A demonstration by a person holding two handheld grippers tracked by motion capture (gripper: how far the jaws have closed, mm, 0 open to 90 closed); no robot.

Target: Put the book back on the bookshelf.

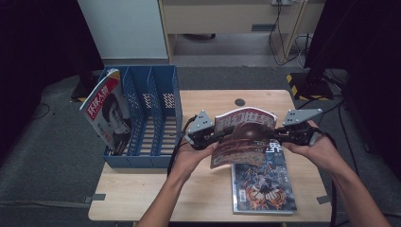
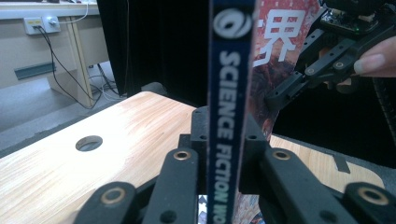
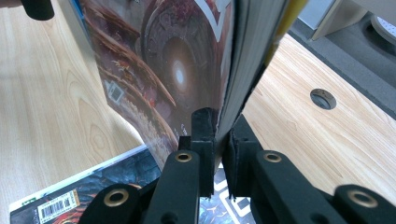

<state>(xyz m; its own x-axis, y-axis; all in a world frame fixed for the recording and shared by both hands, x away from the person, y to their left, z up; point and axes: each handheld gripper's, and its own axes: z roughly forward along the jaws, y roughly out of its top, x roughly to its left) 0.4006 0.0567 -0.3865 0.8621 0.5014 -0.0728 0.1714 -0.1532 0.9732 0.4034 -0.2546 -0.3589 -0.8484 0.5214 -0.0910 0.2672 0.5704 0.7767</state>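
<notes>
A magazine (image 1: 243, 137) with a red and brown cover is held upright above the wooden table (image 1: 156, 194), between both grippers. My left gripper (image 1: 218, 136) is shut on its blue spine (image 2: 229, 93), which reads "SCIENCE FICTION". At the opposite side, my right gripper (image 1: 273, 136) is shut on the page edge (image 3: 247, 56), with the cover (image 3: 177, 70) facing left in the right gripper view. That right gripper (image 2: 280, 95) also appears beyond the magazine in the left gripper view. A hand holds each gripper.
A second magazine (image 1: 265, 184) lies flat on the table under the held one. A blue slotted file rack (image 1: 151, 118) stands at the table's left, with a magazine (image 1: 106, 113) leaning in its leftmost slot. A round cable hole (image 1: 239, 101) sits near the far edge.
</notes>
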